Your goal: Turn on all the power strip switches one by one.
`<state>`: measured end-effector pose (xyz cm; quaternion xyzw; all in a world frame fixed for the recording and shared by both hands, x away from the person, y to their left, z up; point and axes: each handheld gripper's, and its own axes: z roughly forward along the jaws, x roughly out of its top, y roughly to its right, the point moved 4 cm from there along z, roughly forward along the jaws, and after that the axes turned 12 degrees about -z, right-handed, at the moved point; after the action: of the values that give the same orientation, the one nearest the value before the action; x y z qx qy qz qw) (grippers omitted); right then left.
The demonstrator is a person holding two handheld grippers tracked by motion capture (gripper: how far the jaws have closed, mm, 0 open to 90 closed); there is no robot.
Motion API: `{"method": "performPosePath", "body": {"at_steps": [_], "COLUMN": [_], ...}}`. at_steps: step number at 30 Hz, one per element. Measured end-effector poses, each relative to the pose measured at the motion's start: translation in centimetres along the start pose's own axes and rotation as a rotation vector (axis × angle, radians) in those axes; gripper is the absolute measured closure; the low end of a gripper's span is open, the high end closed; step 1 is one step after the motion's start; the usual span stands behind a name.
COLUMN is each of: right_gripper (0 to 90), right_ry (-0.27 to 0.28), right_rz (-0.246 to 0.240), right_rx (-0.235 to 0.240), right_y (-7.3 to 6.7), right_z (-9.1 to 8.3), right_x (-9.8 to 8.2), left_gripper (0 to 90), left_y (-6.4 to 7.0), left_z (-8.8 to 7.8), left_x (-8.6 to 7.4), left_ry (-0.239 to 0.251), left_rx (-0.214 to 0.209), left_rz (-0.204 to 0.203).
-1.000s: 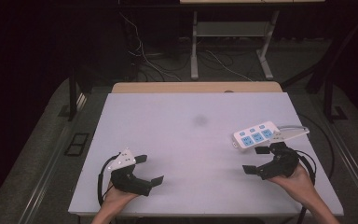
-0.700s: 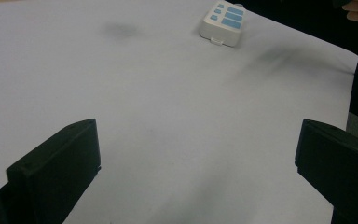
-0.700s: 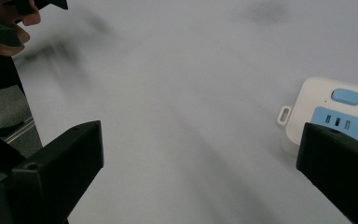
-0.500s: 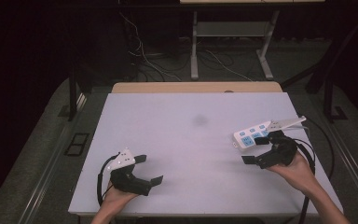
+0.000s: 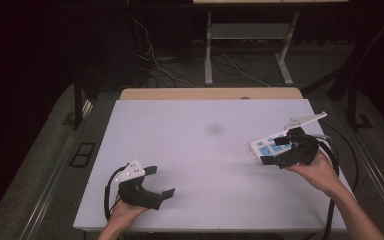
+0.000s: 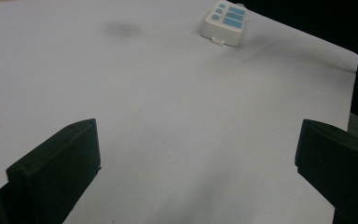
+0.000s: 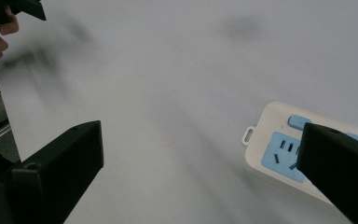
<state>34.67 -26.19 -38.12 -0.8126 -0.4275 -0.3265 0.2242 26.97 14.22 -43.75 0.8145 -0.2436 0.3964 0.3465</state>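
Note:
A white power strip [image 5: 266,145] with blue sockets lies near the right edge of the white table [image 5: 205,150]. My right gripper [image 5: 276,150] hovers right over its near end, jaws open and pointing left. In the right gripper view the power strip [image 7: 279,149] sits beside the right jaw, partly behind it, with bare table between the jaws. My left gripper [image 5: 161,181] rests open near the table's front left, nothing between its jaws. The left gripper view looks across the table to the power strip [image 6: 225,19] far off at the top.
A dark smudge [image 5: 214,128] marks the middle of the table. Cables [image 5: 345,150] trail off the right edge. A wooden strip [image 5: 210,93] borders the far edge. Dark floor, wires and metal legs [image 5: 208,50] lie beyond.
My right gripper has moved away from me and slightly right, coming over the near end of the power strip. The left gripper has stayed put.

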Motion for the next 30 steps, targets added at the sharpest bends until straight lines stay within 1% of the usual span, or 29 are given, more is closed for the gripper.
{"method": "performPosePath", "body": {"at_steps": [4,5,12,13,14,16,17,18,22,23,24,25,26,27,28,29,30], "right_gripper": [0.4,0.4,0.4,0.4,0.4,0.4,0.4,0.4,0.4,2.1,5.7,5.7,6.2,12.8,12.8,19.5,19.5], "right_ry": [-0.002,-0.006,-0.025,-0.031,-0.031,-0.036,-0.034,-0.030,-0.031,-0.035,-0.035,-0.035,-0.044,-0.052,-0.052,-0.049,-0.049], "right_rz": [-0.001,-0.001,0.000,0.001,0.001,-0.003,0.003,0.011,0.032,0.038,0.034,0.034,0.024,0.031,0.031,0.038,0.038], "right_rx": [-0.006,-0.009,-0.013,-0.015,-0.015,-0.026,-0.028,-0.034,-0.042,-0.044,-0.044,-0.044,-0.069,-0.072,-0.072,-0.072,-0.072], "right_y": [0.6,1.0,1.9,2.3,2.3,2.7,2.9,3.4,4.3,4.5,4.6,4.6,5.0,5.2,5.2,5.5,5.5], "right_z": [0.2,0.3,0.9,1.2,1.2,1.3,1.4,1.4,1.6,1.6,1.7,1.7,1.8,1.9,1.9,2.0,2.0], "right_x": [0.2,0.2,0.5,0.5,0.5,0.5,0.5,0.5,0.3,0.2,0.2,0.2,0.1,0.1,0.1,0.1,0.1], "left_gripper": [0.0,0.0,0.0,0.0,0.0,0.0,0.0,0.0,0.0,0.0,0.0,0.0,0.0,0.0,0.0,0.0,0.0], "left_y": [0.0,0.0,-0.1,0.0,0.0,-0.1,-0.1,-0.1,-0.1,0.0,0.0,0.0,0.0,0.0,0.0,0.0,0.0], "left_z": [0.0,0.0,0.0,0.0,0.0,0.0,0.0,0.1,0.1,0.1,0.1,0.1,0.2,0.2,0.2,0.2,0.2], "left_x": [0.0,0.0,0.0,0.0,0.0,0.0,0.0,0.0,0.0,0.0,0.0,-0.1,-0.1,-0.1,-0.1,-0.1,-0.1], "left_ry": [-0.001,-0.001,-0.001,0.000,0.000,-0.001,-0.002,-0.004,-0.004,-0.004,-0.004,-0.004,-0.005,-0.005,-0.005,-0.004,-0.006], "left_rx": [0.001,0.001,0.001,0.000,-0.001,0.000,0.001,0.001,-0.002,-0.003,-0.002,-0.002,-0.002,-0.002,-0.002,-0.002,-0.002], "left_rz": [0.000,-0.001,-0.001,0.000,0.000,-0.001,-0.001,0.000,0.003,0.003,0.003,0.001,0.001,0.001,0.001,0.001,0.002]}}
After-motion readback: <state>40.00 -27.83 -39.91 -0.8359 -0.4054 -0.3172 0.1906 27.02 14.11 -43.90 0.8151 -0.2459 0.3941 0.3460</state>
